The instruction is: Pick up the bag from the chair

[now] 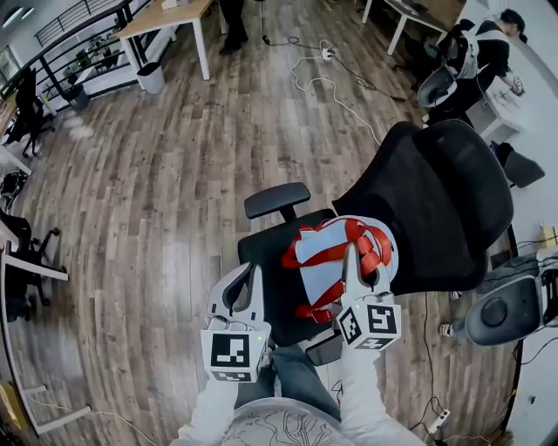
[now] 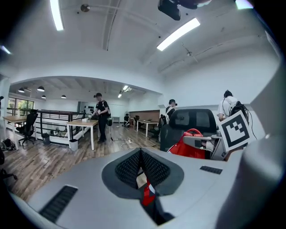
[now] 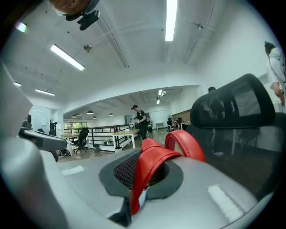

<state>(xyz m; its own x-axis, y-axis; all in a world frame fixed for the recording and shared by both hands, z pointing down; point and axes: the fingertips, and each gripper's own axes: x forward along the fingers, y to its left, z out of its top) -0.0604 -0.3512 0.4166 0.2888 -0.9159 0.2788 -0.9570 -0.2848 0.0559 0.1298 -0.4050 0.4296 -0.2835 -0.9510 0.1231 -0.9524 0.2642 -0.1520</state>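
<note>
A pale blue bag [image 1: 327,261] with red straps is over the seat of the black mesh office chair [image 1: 436,200]. My right gripper [image 1: 364,260] is at the bag's right side, shut on a red strap [image 3: 154,163] that loops out between its pads. My left gripper [image 1: 242,287] hangs at the seat's left front edge, beside the bag and apart from it. Its jaws [image 2: 141,163] are shut, and only a small red and white sliver shows in the slit between them. From the left gripper view the bag [image 2: 190,145] lies to the right, in front of the chair back [image 2: 192,120].
A loose cable [image 1: 336,87] runs across the wooden floor beyond the chair. A desk [image 1: 170,17] with a bin [image 1: 151,77] stands at the far left. Another grey chair [image 1: 506,309] and a seated person [image 1: 475,52] are to the right. The chair's armrest [image 1: 277,199] juts out left.
</note>
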